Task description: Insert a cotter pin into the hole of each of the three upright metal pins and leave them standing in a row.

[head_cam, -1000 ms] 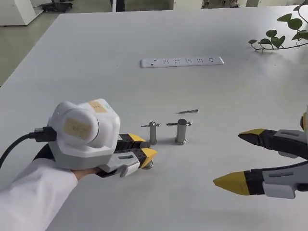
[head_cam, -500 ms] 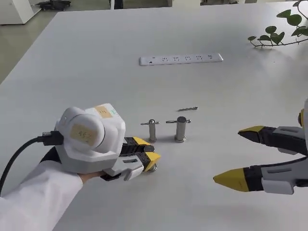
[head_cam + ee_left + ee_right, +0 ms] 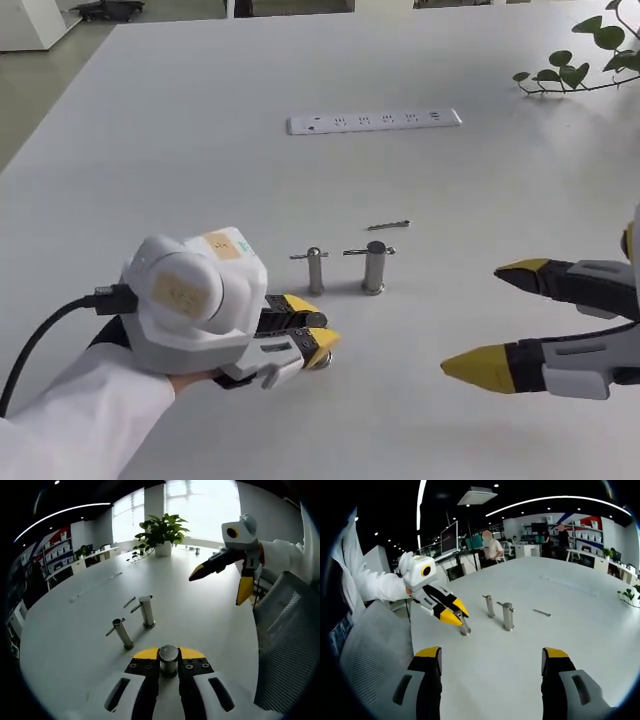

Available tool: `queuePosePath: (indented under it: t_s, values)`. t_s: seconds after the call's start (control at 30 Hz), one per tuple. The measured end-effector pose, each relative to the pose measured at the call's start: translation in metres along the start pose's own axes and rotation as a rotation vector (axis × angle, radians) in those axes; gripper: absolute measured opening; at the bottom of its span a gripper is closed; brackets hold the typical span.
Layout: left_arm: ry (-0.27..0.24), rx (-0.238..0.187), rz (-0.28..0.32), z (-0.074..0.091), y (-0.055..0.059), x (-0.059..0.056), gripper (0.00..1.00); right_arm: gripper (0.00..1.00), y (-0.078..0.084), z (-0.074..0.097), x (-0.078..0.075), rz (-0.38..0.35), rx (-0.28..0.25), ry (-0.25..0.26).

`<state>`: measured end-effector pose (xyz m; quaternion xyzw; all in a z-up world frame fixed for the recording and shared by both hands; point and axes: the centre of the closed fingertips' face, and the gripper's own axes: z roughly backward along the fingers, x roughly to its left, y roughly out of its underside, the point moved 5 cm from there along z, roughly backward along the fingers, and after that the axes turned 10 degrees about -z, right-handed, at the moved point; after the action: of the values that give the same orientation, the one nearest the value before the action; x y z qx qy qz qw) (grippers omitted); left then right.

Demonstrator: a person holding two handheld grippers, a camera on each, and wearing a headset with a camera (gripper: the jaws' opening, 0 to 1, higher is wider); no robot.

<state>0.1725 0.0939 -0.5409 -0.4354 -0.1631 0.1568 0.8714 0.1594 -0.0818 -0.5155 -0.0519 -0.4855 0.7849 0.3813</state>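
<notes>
The third metal pin (image 3: 169, 656) stands on the white workbench (image 3: 200, 150) at the near end of the row, with the left gripper (image 3: 318, 332) pinching it between its closed jaws. This is probably to steady it upright for threading. Its cross-hole cannot be made out. Just beyond it, the two other metal pins (image 3: 315, 270) (image 3: 374, 268) stand free, each with a cotter pin crossing its head, so they look finished. The loose cotter pin (image 3: 388, 225) lies flat a little past them, short of the power strip (image 3: 375, 121). The right gripper (image 3: 485, 315) hovers well apart to the right with its jaws spread wide and holding nothing. It seems free to fetch that last cotter pin.
</notes>
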Motion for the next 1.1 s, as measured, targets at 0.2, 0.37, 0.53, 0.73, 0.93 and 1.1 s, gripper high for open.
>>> queuePosePath:
  t_s: [0.2, 0.37, 0.53, 0.73, 0.93, 1.1]
  values:
    - [0.002, -0.021, -0.022, -0.001, 0.0, 0.0, 0.12, 0.8, 0.002, -0.001, 0.001, 0.001, 0.011, -0.002]
    - [0.032, -0.056, -0.023, 0.002, -0.004, -0.002, 0.15, 0.8, 0.002, -0.002, 0.001, 0.001, 0.012, -0.005]
    - [0.055, -0.097, 0.004, 0.008, -0.011, -0.004, 0.4, 0.8, 0.0, -0.003, 0.002, 0.002, 0.008, -0.009]
    - [0.085, -0.127, 0.053, 0.025, -0.01, -0.01, 0.72, 0.81, 0.002, -0.002, 0.002, -0.004, 0.01, -0.008]
    - [0.091, -0.161, 0.175, 0.043, 0.004, -0.016, 0.86, 0.81, 0.002, 0.0, 0.0, -0.003, 0.011, -0.001]
    - [0.082, -0.147, 0.196, 0.055, 0.021, -0.021, 1.0, 0.81, 0.001, 0.003, -0.002, 0.001, 0.015, 0.006]
